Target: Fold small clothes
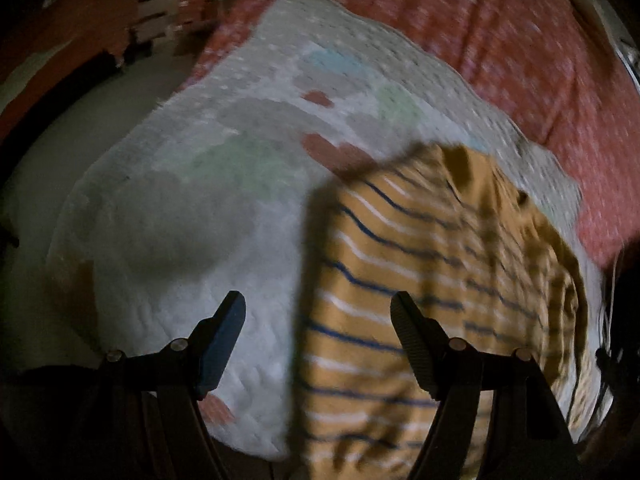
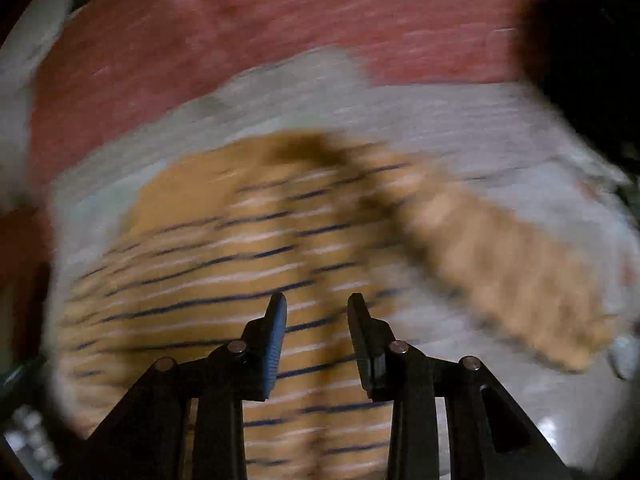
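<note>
Striped shirt [image 2: 224,272] spread on pale quilted mat [image 1: 168,248] over red bedcover [image 1: 500,32]; both views dim and motion-blurred.

Shirt's near hem cut off by frame and gripper frames; collar lost in blur; sleeve [image 2: 500,264] runs out to the right, its cuff smeared; long axis near to far, neck end far; left gripper [image 1: 318,308] jaws wide apart, nothing between, over shirt's left edge; right gripper [image 2: 317,304] jaws partly apart above shirt's middle, gripping nothing.

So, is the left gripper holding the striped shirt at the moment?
No, the left gripper stands open above the striped shirt, its fingers clear of the cloth.
</note>
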Available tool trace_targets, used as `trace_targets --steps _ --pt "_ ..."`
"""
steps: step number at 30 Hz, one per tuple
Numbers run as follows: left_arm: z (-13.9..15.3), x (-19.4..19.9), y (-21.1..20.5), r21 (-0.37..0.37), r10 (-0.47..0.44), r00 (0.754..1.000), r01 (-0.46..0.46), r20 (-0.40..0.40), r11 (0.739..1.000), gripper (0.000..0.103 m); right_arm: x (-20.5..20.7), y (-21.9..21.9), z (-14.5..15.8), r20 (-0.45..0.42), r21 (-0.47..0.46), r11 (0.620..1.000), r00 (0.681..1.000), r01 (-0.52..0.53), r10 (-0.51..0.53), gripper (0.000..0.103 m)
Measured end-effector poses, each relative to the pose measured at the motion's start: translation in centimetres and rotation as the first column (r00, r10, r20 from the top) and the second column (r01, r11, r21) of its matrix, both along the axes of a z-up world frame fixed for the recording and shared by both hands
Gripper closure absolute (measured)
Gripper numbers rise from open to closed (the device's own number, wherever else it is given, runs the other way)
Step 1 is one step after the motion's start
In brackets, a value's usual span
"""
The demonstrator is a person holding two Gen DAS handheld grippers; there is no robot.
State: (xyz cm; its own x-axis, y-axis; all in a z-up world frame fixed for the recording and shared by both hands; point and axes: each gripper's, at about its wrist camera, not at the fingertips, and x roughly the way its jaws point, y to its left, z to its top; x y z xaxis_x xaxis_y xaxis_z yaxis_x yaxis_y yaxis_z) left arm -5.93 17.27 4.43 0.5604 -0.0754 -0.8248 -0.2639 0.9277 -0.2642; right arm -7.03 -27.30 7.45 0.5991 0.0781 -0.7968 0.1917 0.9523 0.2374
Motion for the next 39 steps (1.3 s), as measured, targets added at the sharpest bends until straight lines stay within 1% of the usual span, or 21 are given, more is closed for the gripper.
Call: trace_targets --steps 2,4,6,8,9,10,12,14,16,19,21,22,25,28,31,33,34,35,37,38,39 --pt "0.0 0.2 1.3 0.016 0.020 1.000 -0.020 0.024 1.000 0.029 1.2 5.7 -0.2 -0.019 0.091 0.983 0.987 -0.158 0.160 0.069" --pt "-0.2 0.0 2.0 0.050 0.024 0.998 -0.027 0.049 0.998 0.029 1.9 11.1 -0.6 -0.031 0.151 0.944 0.953 -0.295 0.302 0.069" --pt "-0.9 -0.5 2.7 0.101 0.020 0.997 -0.027 0.069 0.995 0.029 2.3 15.8 -1.6 -0.054 0.198 0.902 0.915 -0.383 0.401 0.069" --pt "-1.6 -0.8 3.2 0.119 0.024 0.998 -0.032 0.064 0.992 0.029 2.7 19.9 -2.7 -0.083 0.191 0.879 0.885 -0.437 0.458 0.069" --pt "-1.9 -0.9 3.7 0.101 0.033 0.998 -0.038 0.057 0.994 0.029 3.0 21.5 -3.2 -0.096 0.166 0.875 0.875 -0.456 0.474 0.069" --pt "-2.1 -0.9 4.5 0.058 0.044 0.998 -0.047 0.054 0.997 0.029 3.4 23.4 -3.9 -0.119 0.126 0.870 0.863 -0.477 0.491 0.069" --pt "-2.3 -1.0 5.8 -0.011 0.070 0.996 -0.069 0.060 0.998 0.029 4.2 25.3 -5.0 -0.161 0.081 0.864 0.849 -0.497 0.504 0.069" --pt "-2.2 -1.2 6.7 -0.037 0.090 0.994 -0.088 0.063 0.995 0.029 4.6 26.9 -6.5 -0.236 -0.015 0.861 0.839 -0.508 0.491 0.069" --pt "-2.3 -1.5 7.9 -0.075 0.115 0.991 -0.110 0.062 0.991 0.029 4.2 28.2 -6.4 -0.236 -0.099 0.852 0.844 -0.514 0.482 0.068" --pt "-2.5 -1.8 9.3 -0.124 0.138 0.989 -0.130 0.059 0.984 0.029 3.6 29.6 -6.3 -0.273 -0.181 0.813 0.822 -0.554 0.500 0.068" --pt "-2.6 -1.9 9.9 -0.147 0.145 0.988 -0.136 0.054 0.980 0.029 3.8 29.7 -6.1 -0.293 -0.164 0.802 0.804 -0.575 0.517 0.082" --pt "-2.6 -2.0 10.1 -0.156 0.148 0.988 -0.138 0.054 0.978 0.029 3.8 29.9 -6.1 -0.300 -0.146 0.799 0.796 -0.583 0.526 0.095" --pt "-2.4 -2.3 10.9 -0.179 0.163 0.985 -0.149 0.064 0.972 0.029 4.4 30.6 -5.2 -0.287 -0.103 0.809 0.796 -0.579 0.533 0.096" --pt "-2.0 -2.9 11.8 -0.187 0.191 0.978 -0.173 0.083 0.967 0.029 5.4 31.6 -2.8 -0.235 -0.026 0.822 0.803 -0.569 0.548 0.096" --pt "-1.9 -3.5 12.9 -0.185 0.235 0.968 -0.216 0.091 0.959 0.029 8.3 34.7 -0.7 -0.196 0.050 0.811 0.791 -0.582 0.580 0.096" --pt "-1.8 -4.1 14.0 -0.185 0.287 0.954 -0.267 0.092 0.946 0.029 10.3 38.1 0.3 -0.175 0.090 0.782 0.764 -0.616 0.622 0.096" --pt "-1.9 -4.3 14.5 -0.190 0.307 0.947 -0.287 0.091 0.939 0.029 11.6 40.8 0.6 -0.168 0.101 0.756 0.738 -0.647 0.654 0.096" --pt "-1.9 -4.6 14.9 -0.197 0.328 0.941 -0.307 0.087 0.931 0.029 12.0 42.7 0.7 -0.165 0.104 0.740 0.722 -0.665 0.672 0.096" --pt "-2.4 -5.1 16.0 -0.217 0.369 0.927 -0.347 0.067 0.913 0.029 13.5 46.8 0.2 -0.169 0.129 0.701 0.681 -0.701 0.712 0.092" --pt "-2.6 -5.2 16.4 -0.230 0.383 0.922 -0.362 0.055 0.903 0.029 14.3 48.5 -0.5 -0.182 0.166 0.682 0.657 -0.713 0.731 0.091" --pt "-2.7 -5.4 16.5 -0.237 0.390 0.919 -0.368 0.052 0.899 0.029 14.9 49.7 -1.1 -0.198 0.177 0.683 0.654 -0.709 0.730 0.089"
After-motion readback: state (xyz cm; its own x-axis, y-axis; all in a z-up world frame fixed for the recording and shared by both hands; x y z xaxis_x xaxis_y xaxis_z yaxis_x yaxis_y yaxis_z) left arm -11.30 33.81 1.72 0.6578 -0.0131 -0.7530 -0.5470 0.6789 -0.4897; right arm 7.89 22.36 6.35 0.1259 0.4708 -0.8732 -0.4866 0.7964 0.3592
